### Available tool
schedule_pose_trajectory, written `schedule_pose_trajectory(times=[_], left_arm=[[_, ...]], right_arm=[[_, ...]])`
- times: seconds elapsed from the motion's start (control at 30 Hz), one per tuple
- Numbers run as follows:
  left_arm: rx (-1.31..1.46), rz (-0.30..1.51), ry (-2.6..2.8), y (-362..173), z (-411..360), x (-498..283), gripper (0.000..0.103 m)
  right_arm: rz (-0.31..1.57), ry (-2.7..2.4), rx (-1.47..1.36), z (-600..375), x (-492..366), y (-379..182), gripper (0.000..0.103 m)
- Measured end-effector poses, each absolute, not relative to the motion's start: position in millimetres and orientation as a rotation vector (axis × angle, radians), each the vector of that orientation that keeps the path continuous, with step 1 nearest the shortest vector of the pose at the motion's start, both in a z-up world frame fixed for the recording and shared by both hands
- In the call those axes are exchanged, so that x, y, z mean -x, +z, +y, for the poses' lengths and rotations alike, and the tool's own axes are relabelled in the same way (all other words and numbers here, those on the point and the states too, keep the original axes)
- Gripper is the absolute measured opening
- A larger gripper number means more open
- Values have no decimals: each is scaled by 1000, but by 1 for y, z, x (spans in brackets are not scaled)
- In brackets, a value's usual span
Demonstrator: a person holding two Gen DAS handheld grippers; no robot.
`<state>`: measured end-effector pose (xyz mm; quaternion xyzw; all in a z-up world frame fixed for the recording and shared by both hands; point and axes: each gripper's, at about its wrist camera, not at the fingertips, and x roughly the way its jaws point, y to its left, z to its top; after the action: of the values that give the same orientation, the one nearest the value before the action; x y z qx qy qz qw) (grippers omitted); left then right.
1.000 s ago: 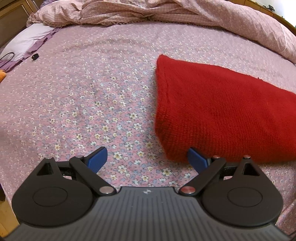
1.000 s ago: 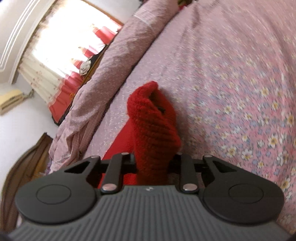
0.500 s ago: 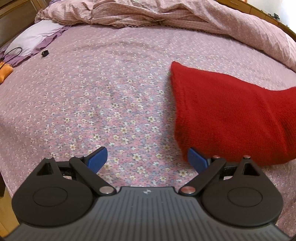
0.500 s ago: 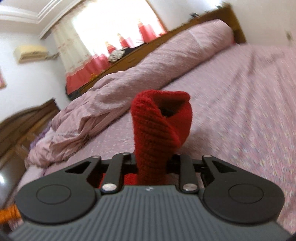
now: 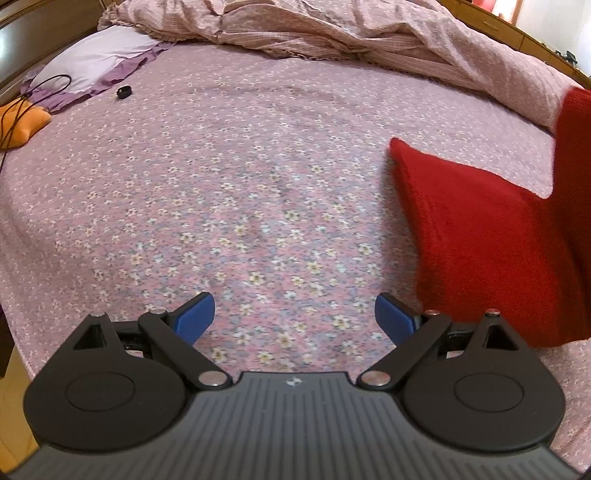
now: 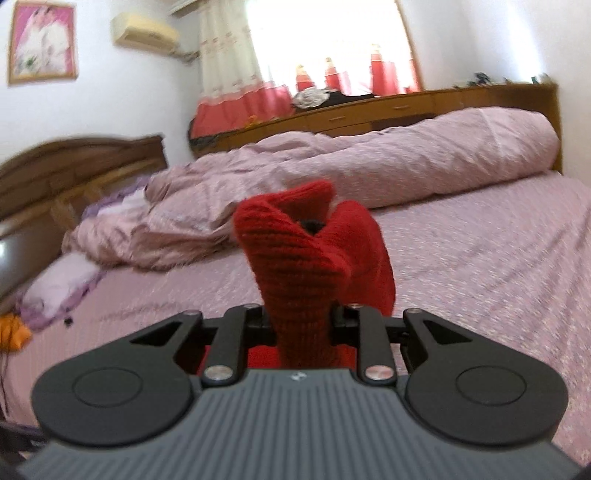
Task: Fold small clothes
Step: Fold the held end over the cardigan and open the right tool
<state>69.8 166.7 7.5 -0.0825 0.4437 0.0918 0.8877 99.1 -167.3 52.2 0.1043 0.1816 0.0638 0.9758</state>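
A red knitted garment lies on the flowered bedsheet at the right of the left wrist view, with its right part lifted up off the bed. My left gripper is open and empty, low over the sheet just left of the garment's near edge. My right gripper is shut on a bunched end of the red garment, which stands up between its jaws and hides the fingertips. It holds that end well above the bed.
A rumpled pink duvet lies along the far side of the bed. A white and purple pillow, an orange object with a black cable and a small black item lie at the far left. A wooden headboard stands behind.
My right gripper has lifted and swung the red end up, now facing the window and headboard. The left gripper has drawn back to the left, so the garment sits further right.
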Motion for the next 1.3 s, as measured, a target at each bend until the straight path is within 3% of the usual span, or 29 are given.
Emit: schedule_pose_trajectory(times=[0.5, 0.8, 1.0, 1.07, 1.13, 1.2, 1.3], left_arm=[[226, 940, 219, -6, 194, -60, 96], [250, 936, 220, -7, 203, -59, 96], [266, 931, 234, -7, 210, -60, 96], [270, 936, 234, -7, 212, -59, 96], [265, 934, 232, -6, 212, -58, 96], [255, 931, 233, -5, 212, -57, 96], [257, 930, 241, -3, 213, -56, 96]], right_arm=[[511, 338, 146, -53, -106, 0, 27], [463, 316, 163, -51, -114, 15, 26], [440, 346, 410, -17, -106, 16, 27], [497, 375, 517, -4, -106, 1, 31], [478, 375, 571, 4, -99, -12, 46], [460, 390, 576, 6, -92, -15, 54], [455, 404, 514, 1, -84, -7, 59]])
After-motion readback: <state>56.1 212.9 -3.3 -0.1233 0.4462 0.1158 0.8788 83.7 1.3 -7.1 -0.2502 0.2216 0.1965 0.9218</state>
